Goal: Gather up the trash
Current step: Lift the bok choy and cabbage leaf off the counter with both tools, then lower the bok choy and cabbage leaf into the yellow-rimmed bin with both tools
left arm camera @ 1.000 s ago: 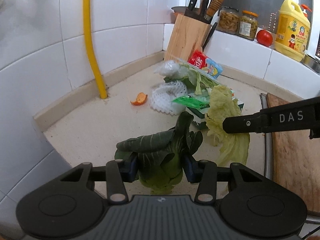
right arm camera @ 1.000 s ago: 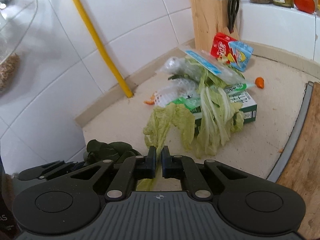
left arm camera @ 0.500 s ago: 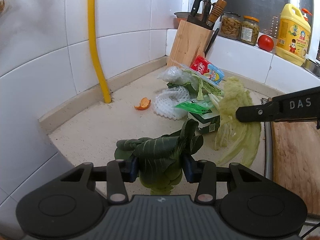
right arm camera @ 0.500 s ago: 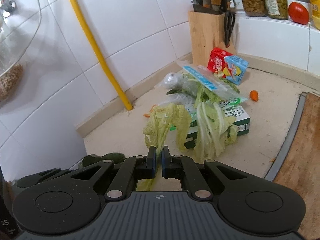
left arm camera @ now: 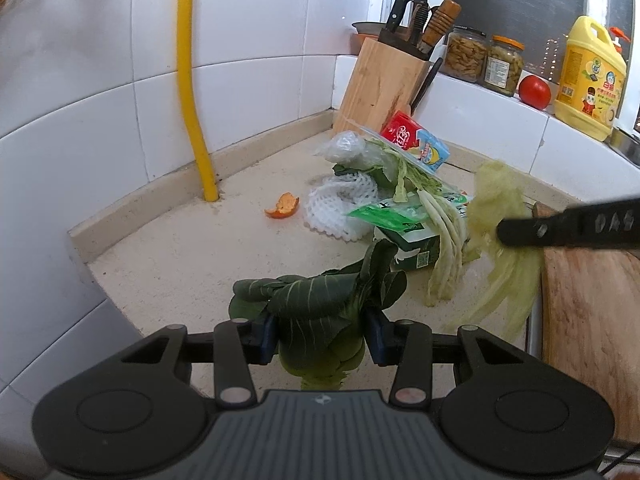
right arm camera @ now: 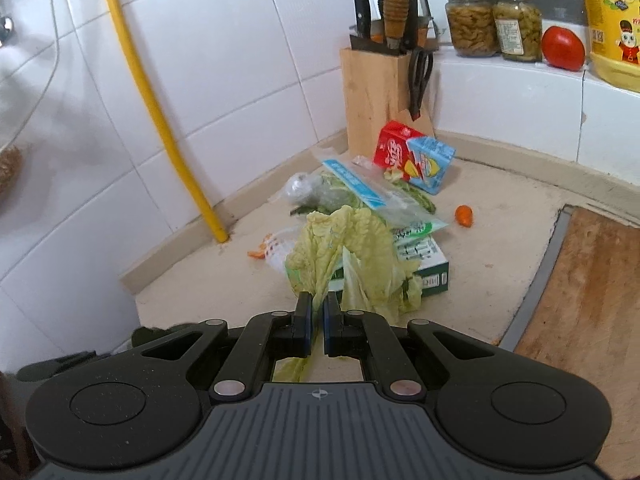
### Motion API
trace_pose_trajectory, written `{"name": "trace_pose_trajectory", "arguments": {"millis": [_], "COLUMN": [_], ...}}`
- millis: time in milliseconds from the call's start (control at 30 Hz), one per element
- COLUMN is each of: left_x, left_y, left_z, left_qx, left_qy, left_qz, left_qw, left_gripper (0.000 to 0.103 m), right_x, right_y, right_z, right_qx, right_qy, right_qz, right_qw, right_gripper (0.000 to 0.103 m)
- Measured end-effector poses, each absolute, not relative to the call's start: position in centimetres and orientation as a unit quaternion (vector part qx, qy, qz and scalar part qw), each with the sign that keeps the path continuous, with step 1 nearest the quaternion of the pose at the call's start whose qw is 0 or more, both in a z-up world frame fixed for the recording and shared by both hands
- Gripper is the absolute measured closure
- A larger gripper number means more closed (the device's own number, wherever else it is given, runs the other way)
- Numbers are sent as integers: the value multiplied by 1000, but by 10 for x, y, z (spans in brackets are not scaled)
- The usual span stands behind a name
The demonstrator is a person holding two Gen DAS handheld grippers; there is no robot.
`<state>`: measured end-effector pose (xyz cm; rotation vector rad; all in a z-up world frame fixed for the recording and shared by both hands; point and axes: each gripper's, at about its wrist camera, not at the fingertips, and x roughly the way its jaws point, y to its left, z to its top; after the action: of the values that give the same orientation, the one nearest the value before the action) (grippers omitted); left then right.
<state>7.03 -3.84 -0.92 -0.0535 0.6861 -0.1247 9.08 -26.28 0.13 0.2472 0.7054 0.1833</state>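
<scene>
Green, soft, floppy bok choy (left arm camera: 320,316) is pinched near its stem by the left gripper (left arm camera: 320,338), while the right gripper (right arm camera: 316,318) squeezes a thin pale cabbage leaf (right arm camera: 344,248) in front of the wooden knife block (right arm camera: 380,92).

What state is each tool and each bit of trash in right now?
left tool: shut on the dark leafy green, lifted.
right tool: shut on the pale cabbage leaf, hanging.
green carton: lying on the counter, leaves draped over it.
red and blue carton: lying by the knife block.
orange peel: loose on the counter.
white foam net: on the counter.
</scene>
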Motion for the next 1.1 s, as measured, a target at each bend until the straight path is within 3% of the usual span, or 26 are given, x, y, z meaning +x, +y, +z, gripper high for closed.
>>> {"name": "trace_pose_trajectory", "arguments": {"millis": [1100], "left_x": [21], "left_y": [82], "left_z": [-22], "left_qx": [-104], "left_qy": [336], "left_qz": [123], "left_qw": [928], "left_gripper": [66], "right_x": [121], "right_y": [-112], "right_z": [-16], "right_qx": [36], "right_qy": [393], "right_qz": [271], "right_qw": [878], "right_gripper": [96]}}
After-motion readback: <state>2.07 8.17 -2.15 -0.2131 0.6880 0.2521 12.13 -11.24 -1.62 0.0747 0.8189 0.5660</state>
